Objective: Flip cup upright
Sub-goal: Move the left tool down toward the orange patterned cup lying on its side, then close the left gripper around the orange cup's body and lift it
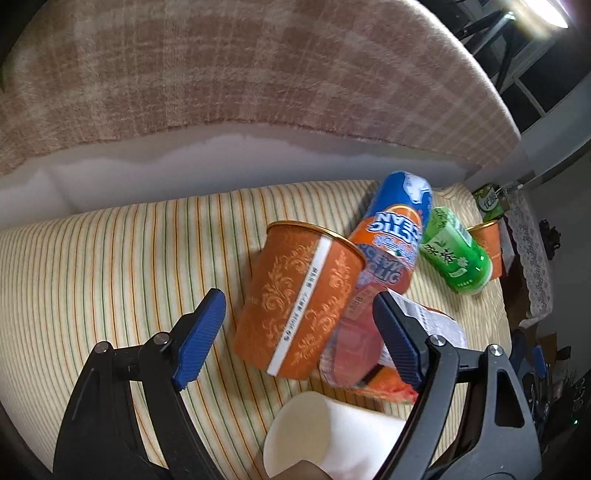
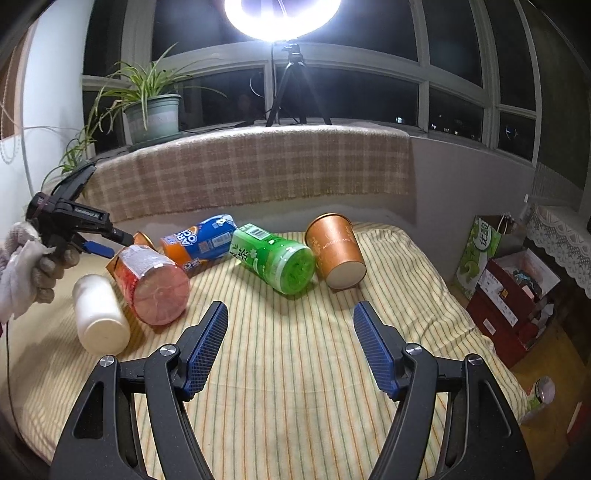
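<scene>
Left wrist view: left gripper (image 1: 299, 321) fingers spread wide, empty, framing an orange patterned cup (image 1: 295, 299) that lies on its side on the striped bed cover (image 1: 110, 266). Likely the cup to be righted; the spread suits its girth.

Left to right from that cup, right wrist view:
- white cup (image 2: 99, 314), on its side, nearer the camera
- pink-ended container (image 2: 153, 286), touching the orange cup
- blue-orange bottle (image 2: 201, 242), just beyond
- green bottle (image 2: 273, 258)
- second orange cup (image 2: 338, 254), farthest right, also tipped

Right gripper (image 2: 290, 343) fingers apart, holding nothing, hovering well short of the row.

Room: plaid blanket (image 2: 258, 170) over the sill, potted plant (image 2: 151, 110), ring light (image 2: 282, 14), dark windows.
</scene>
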A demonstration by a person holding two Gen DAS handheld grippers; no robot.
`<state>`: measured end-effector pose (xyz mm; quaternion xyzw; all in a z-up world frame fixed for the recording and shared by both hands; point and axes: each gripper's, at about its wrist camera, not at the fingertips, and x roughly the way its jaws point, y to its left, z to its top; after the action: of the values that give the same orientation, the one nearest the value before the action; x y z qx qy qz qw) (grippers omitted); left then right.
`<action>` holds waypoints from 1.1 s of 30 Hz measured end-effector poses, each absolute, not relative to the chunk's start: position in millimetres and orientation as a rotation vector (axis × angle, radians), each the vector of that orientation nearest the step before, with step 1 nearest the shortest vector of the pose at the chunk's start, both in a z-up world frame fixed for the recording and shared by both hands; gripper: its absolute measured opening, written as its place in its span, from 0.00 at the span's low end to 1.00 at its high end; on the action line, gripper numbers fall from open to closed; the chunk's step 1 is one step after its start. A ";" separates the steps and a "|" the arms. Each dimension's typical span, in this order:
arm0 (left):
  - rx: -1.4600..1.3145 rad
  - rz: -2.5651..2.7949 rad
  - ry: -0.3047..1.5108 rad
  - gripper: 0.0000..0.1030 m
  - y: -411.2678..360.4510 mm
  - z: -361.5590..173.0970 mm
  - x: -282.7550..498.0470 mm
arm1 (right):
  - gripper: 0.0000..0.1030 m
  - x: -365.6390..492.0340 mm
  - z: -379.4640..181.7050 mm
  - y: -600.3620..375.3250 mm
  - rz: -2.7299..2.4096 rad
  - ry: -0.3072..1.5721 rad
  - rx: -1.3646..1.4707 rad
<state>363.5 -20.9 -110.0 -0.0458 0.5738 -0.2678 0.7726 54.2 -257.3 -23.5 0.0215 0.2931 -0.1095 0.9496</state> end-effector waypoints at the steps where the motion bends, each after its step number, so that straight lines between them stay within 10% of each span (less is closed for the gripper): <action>1: -0.101 -0.581 1.250 0.82 -21.2 -111.8 365.2 | 0.68 54.3 -24.3 -257.8 -0.224 0.598 0.044; 33: -0.114 -0.521 1.187 0.64 -9.7 -103.9 365.2 | 0.68 52.9 -25.7 -263.5 -0.228 0.601 0.056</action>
<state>365.2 -9.7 -103.9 -0.0532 0.5525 -0.2427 0.7956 52.9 -263.5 -25.7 0.0276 0.2951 -0.1121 0.9485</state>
